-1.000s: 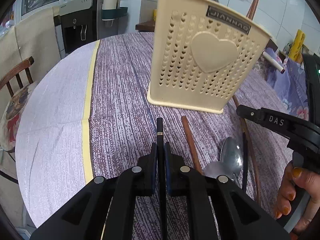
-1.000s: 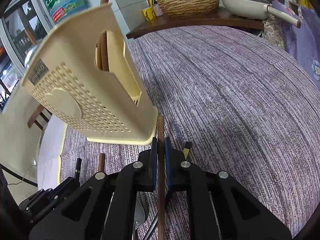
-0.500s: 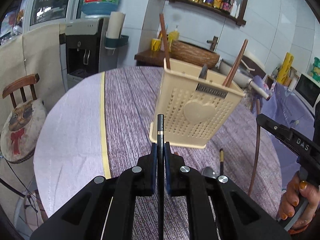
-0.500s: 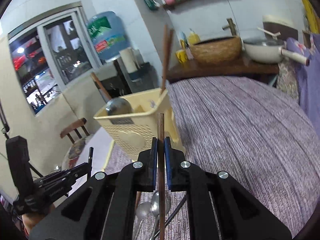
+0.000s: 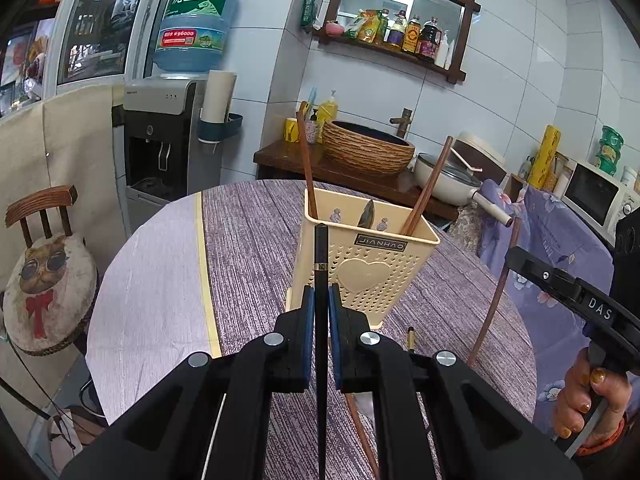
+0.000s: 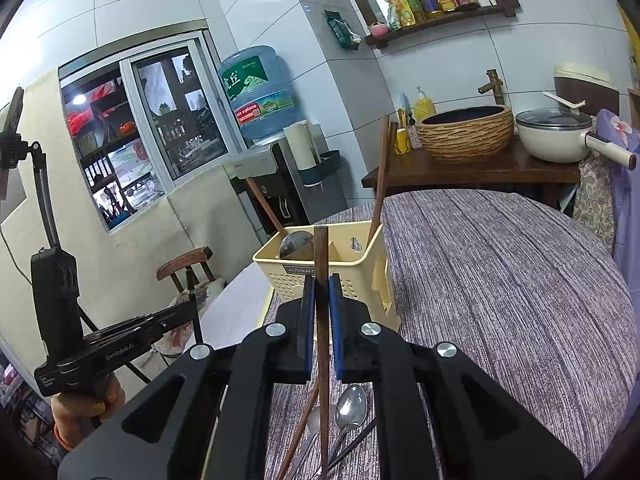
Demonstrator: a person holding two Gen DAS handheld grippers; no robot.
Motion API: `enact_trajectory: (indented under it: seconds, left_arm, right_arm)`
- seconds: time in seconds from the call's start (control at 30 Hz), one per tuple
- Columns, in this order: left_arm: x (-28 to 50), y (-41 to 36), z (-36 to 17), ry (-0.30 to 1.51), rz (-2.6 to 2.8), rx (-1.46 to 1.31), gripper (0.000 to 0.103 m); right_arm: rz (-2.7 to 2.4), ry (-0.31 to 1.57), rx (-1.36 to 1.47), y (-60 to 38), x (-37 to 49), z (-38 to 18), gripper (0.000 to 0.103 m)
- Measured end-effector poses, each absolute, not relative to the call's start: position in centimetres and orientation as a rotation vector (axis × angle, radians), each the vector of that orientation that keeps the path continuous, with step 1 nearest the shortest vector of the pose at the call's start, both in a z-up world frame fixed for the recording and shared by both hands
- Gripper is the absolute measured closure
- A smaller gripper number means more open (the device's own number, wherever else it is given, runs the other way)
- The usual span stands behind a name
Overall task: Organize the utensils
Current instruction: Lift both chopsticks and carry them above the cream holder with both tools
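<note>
Utensils are split three ways: some stand in the cream holder (image 5: pixel 366 264) on the round table (image 5: pixel 256 248), some lie loose on the cloth in front of the holder, and I carry two. Largest first, the holder is light, tall and perforated; I judge a clumsy poke at its rim could tip it and spill the brown chopsticks (image 5: pixel 306 160) and spoon (image 6: pixel 295 243) already inside.

My left claw (image 5: pixel 319 312) is clamped on a black chopstick (image 5: pixel 320 248), its tip reaching up across the holder's front wall. My right claw (image 6: pixel 319 308) is clamped on a brown chopstick (image 6: pixel 321 256), also in front of the holder. Both sticks are long and pinched near the middle, so either could swivel or slip in the pads as I tilt it down.

Both claws approaching the same opening could knock together, or strike the sticks leaning out of the holder. Smallest risk: a tip catching a divider and missing its compartment.
</note>
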State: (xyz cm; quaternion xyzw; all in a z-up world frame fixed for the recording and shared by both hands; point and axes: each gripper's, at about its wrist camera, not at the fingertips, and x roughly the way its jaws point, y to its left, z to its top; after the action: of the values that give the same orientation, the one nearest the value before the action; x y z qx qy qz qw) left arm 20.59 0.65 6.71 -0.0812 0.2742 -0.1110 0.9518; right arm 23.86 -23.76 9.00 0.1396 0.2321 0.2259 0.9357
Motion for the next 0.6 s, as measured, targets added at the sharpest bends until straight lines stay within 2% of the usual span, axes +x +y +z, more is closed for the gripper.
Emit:
enact_trajectory:
  seconds: [0.6]
  left_arm:
    - [19.3, 1.5, 8.9, 0.501, -0.265, -0.18, 0.095]
  right_arm:
    - [0.545, 0.442, 0.293, -23.2, 23.6, 11.3, 0.095]
